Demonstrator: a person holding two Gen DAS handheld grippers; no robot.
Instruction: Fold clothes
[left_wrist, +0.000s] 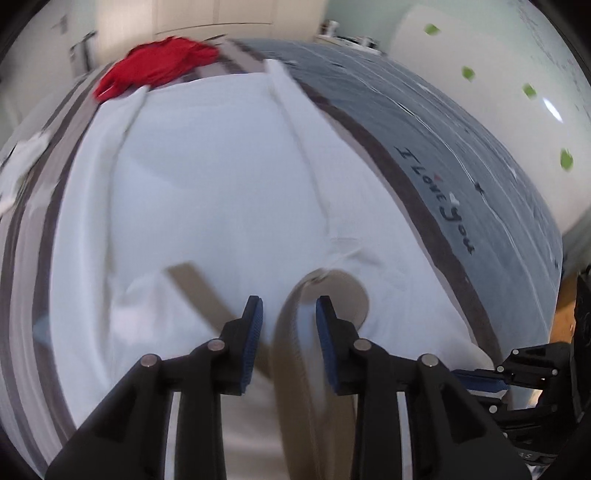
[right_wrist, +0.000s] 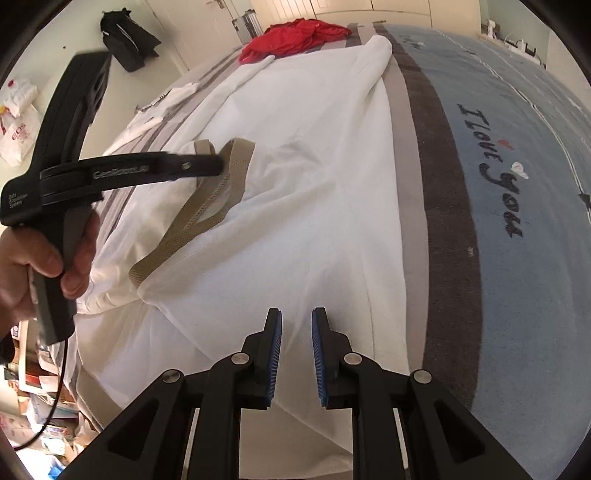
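A white shirt (right_wrist: 314, 206) with a tan collar (right_wrist: 207, 206) lies spread on the bed; it also shows in the left wrist view (left_wrist: 207, 192). My left gripper (left_wrist: 289, 306) is open, its pads either side of the raised tan collar (left_wrist: 295, 350). It shows from the side in the right wrist view (right_wrist: 218, 162), over the collar. My right gripper (right_wrist: 296, 317) is open just above the shirt's near part, holding nothing. It appears at the right edge of the left wrist view (left_wrist: 480, 380).
A red garment (right_wrist: 295, 37) lies at the far end of the bed, also in the left wrist view (left_wrist: 155, 66). Another white garment (right_wrist: 155, 107) lies at the bed's left edge. The blue striped blanket (right_wrist: 517, 258) reads "I Love You". Floor clutter (right_wrist: 40, 406) sits lower left.
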